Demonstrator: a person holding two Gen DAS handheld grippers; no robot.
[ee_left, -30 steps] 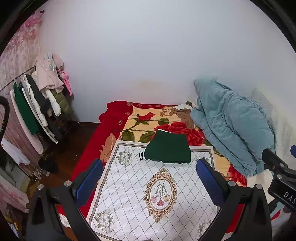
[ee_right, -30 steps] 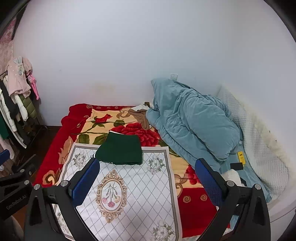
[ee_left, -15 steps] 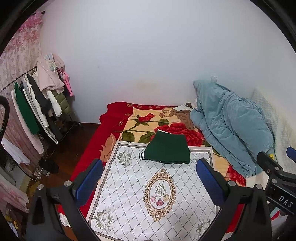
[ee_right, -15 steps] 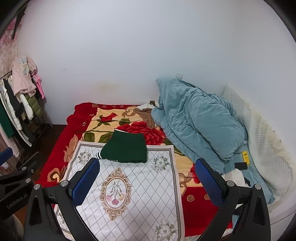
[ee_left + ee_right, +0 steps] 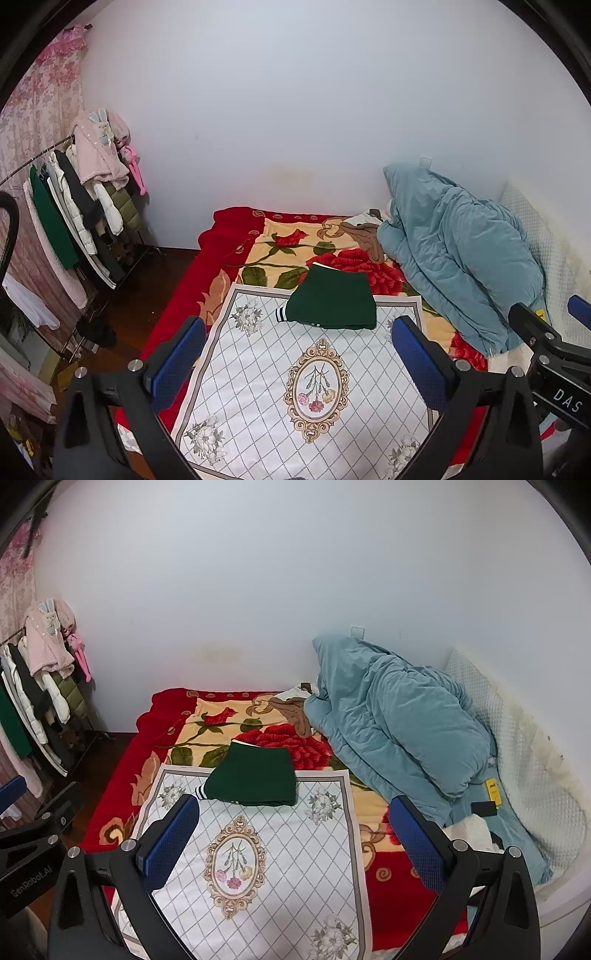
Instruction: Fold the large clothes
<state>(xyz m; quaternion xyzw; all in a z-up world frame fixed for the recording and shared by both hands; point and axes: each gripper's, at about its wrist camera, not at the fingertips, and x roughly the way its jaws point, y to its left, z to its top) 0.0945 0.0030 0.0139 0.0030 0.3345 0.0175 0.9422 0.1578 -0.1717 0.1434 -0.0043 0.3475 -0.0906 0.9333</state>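
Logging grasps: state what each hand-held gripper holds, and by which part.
Nothing. The left hand-held gripper and the right hand-held gripper are both open and empty; the folded green garment lies untouched on the bed.

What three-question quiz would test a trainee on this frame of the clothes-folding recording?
1. True or false: the green garment lies spread out flat and unfolded.
2. Which cloth does the green garment mostly rest on: A the white patterned cloth, B the blue quilt, C the clothes rack?
3. What does each gripper hold?

Key
1. False: it is a folded bundle.
2. A, at its far edge.
3. Nothing: left gripper and right gripper both hang open above the bed.
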